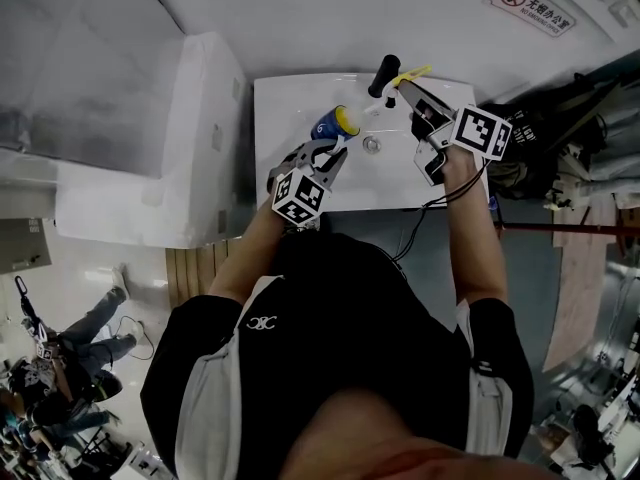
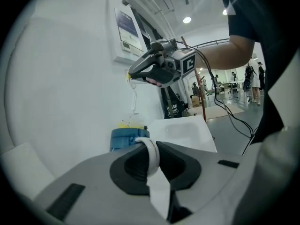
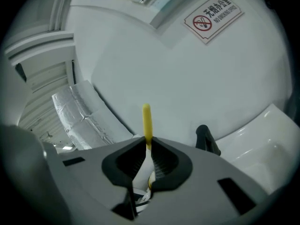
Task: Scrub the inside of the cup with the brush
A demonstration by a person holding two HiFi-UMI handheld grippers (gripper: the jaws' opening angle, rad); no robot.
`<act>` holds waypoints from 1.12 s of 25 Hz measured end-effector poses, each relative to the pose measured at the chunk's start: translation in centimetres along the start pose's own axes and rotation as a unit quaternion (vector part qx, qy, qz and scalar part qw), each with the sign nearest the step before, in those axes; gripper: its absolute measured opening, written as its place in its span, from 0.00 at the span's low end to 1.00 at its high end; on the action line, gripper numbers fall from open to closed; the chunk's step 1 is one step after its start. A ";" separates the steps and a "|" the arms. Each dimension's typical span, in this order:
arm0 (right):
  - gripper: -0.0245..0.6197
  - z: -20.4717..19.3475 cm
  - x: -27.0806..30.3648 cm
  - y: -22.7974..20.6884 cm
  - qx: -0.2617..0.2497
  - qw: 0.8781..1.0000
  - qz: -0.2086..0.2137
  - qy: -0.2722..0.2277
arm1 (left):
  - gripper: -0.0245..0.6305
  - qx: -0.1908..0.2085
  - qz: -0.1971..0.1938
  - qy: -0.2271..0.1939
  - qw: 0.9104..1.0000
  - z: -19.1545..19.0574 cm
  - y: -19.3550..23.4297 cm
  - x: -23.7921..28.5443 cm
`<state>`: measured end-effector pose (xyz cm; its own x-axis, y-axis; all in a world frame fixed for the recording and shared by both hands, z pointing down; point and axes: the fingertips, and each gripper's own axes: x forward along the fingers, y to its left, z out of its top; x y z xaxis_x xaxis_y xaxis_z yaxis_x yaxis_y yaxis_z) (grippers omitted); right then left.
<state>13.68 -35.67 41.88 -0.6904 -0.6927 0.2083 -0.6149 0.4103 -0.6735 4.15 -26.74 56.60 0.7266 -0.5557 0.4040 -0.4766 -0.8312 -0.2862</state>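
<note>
Cup [image 1: 335, 124] is held by its handle in the left claw [image 1: 322, 156] over the sink [image 1: 285, 103] in the head view, with the right claw [image 1: 412, 96] close beside it.

Left gripper view: the brush [image 2: 134, 95] is hung straight down to the cup's mouth.

Right gripper view: the yellow brush handle is pinched tight.

We stand at a white washbasin [image 1: 300, 173] with a black tap [image 1: 384, 76], under a no-smoking sign [image 1: 533, 8]. Behind us we see an open hall with ceiling lights [image 2: 187, 20] and other people [image 1: 95, 333]: a washing corner in a lab or workshop
</note>
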 end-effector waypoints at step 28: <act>0.10 -0.2 -6.5 -0.8 -0.095 0.987 -0.105 -0.070 | 0.11 -0.125 0.096 -0.025 0.987 -0.3 7.1 -1.7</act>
<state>18.57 -31.37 41.20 -0.4881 -0.8444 0.2207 -0.8090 0.3429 -0.4774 -0.60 -31.76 54.12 0.6310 -0.7076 0.3181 -0.7108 -0.6916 -0.1284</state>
